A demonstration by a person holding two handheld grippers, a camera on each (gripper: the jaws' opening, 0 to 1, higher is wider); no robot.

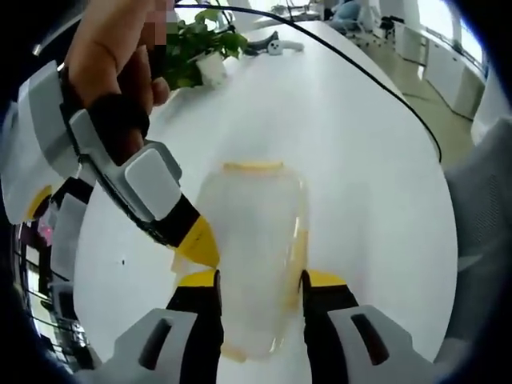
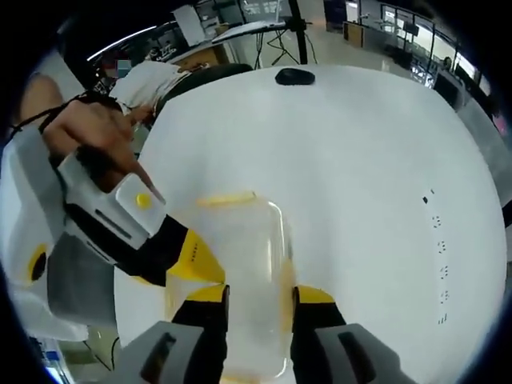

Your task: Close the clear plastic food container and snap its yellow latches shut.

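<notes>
**Both tongs on the container, side latch under work**

The left tongs [image 1: 260,280] straddle the near end of the clear plastic food container [image 1: 254,240], one jaw against each long side, apparently clamped on it. In the right gripper view the right tongs [image 2: 260,296] sit the same way over the container [image 2: 240,264], jaws close against its walls; whether they squeeze it or only bracket it I cannot tell for sure, though they look closed on it.

The container lies flat on the white bench [image 1: 360,160], lid seemingly already down, its long axis running straight away from each set of jaws. A yellow latch [image 1: 253,167] shows at the far short end. In the left gripper view the other gripper's yellow tip meets the container's long side by another side latch [image 1: 298,256].

The far-end latch lies beyond both tips, so it is the one needing a reach forward. A potted plant [image 1: 200,44] stands well apart.
</notes>
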